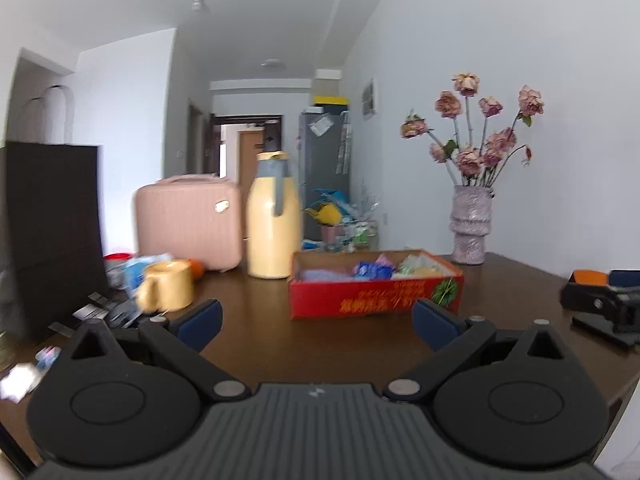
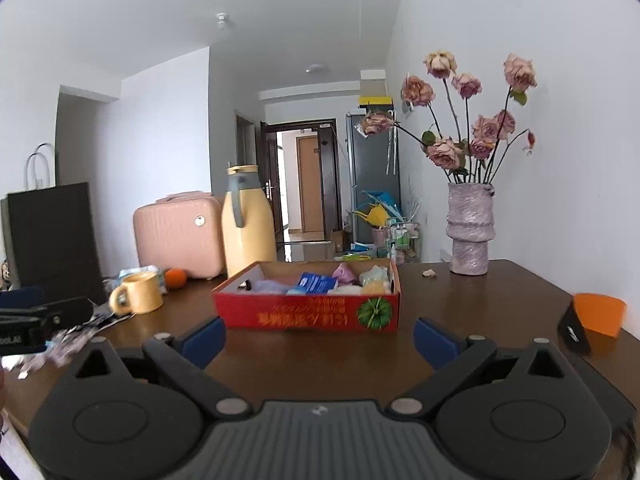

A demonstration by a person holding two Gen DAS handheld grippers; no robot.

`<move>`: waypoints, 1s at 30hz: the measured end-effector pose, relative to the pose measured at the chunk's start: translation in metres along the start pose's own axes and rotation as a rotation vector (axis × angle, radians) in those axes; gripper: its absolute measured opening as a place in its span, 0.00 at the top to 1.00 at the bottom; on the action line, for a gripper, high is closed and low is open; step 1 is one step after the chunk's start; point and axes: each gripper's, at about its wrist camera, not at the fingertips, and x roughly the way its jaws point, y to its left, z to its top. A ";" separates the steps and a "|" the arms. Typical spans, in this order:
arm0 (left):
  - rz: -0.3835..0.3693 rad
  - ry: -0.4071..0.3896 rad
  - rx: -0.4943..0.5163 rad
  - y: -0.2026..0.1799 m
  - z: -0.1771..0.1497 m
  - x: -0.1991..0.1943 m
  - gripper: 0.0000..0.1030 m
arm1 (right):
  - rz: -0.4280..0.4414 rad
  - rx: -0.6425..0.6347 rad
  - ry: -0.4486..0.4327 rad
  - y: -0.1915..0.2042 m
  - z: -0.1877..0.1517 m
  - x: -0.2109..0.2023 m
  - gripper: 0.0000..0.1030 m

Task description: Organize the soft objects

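Right up front over the brown counter (image 2: 320, 360), the left gripper (image 1: 316, 320) and the right gripper (image 2: 320, 336) both hovered with jaws spread wide, nothing in them. Just past them sat the red cardboard box (image 2: 308, 314) with the soft objects (image 2: 316, 282) piled inside. Further back stood a yellow mug (image 2: 138, 293), a yellow thermos (image 2: 248, 224), a pink case (image 2: 178, 234) and a vase of dried roses (image 2: 470, 228).

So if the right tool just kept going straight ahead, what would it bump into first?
Most likely the red cardboard box, which sits straight ahead of the open right tool on the table. Only bare tabletop shows between them, though depth is hard to judge.
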 end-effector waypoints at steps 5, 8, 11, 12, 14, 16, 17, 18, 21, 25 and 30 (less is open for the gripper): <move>0.042 0.002 0.020 0.021 -0.020 -0.060 0.00 | -0.049 -0.061 -0.014 0.038 -0.038 -0.067 0.00; 0.058 0.015 0.030 0.029 -0.029 -0.083 0.00 | -0.033 -0.017 0.003 0.055 -0.062 -0.099 0.00; 0.045 -0.006 0.036 0.029 -0.028 -0.093 0.00 | -0.012 -0.007 0.009 0.066 -0.077 -0.109 0.00; 0.041 -0.007 0.038 0.027 -0.026 -0.093 0.00 | -0.009 -0.015 0.014 0.068 -0.079 -0.111 0.00; 0.033 -0.003 0.034 0.025 -0.026 -0.093 0.00 | -0.001 -0.009 0.000 0.070 -0.081 -0.116 0.00; 0.022 -0.006 0.024 0.024 -0.026 -0.094 0.00 | 0.010 -0.006 0.023 0.071 -0.078 -0.114 0.00; 0.017 -0.004 0.024 0.023 -0.027 -0.094 0.00 | 0.011 -0.006 0.031 0.071 -0.077 -0.113 0.00; 0.011 0.001 0.026 0.023 -0.028 -0.094 0.00 | 0.012 -0.005 0.033 0.071 -0.077 -0.112 0.00; 0.010 0.006 0.034 0.021 -0.029 -0.093 0.00 | 0.020 -0.010 0.029 0.072 -0.077 -0.112 0.00; 0.015 -0.002 0.031 0.021 -0.029 -0.093 0.00 | 0.034 -0.005 0.026 0.070 -0.074 -0.112 0.00; 0.014 0.002 0.023 0.022 -0.029 -0.092 0.00 | 0.035 -0.004 0.012 0.069 -0.072 -0.114 0.00</move>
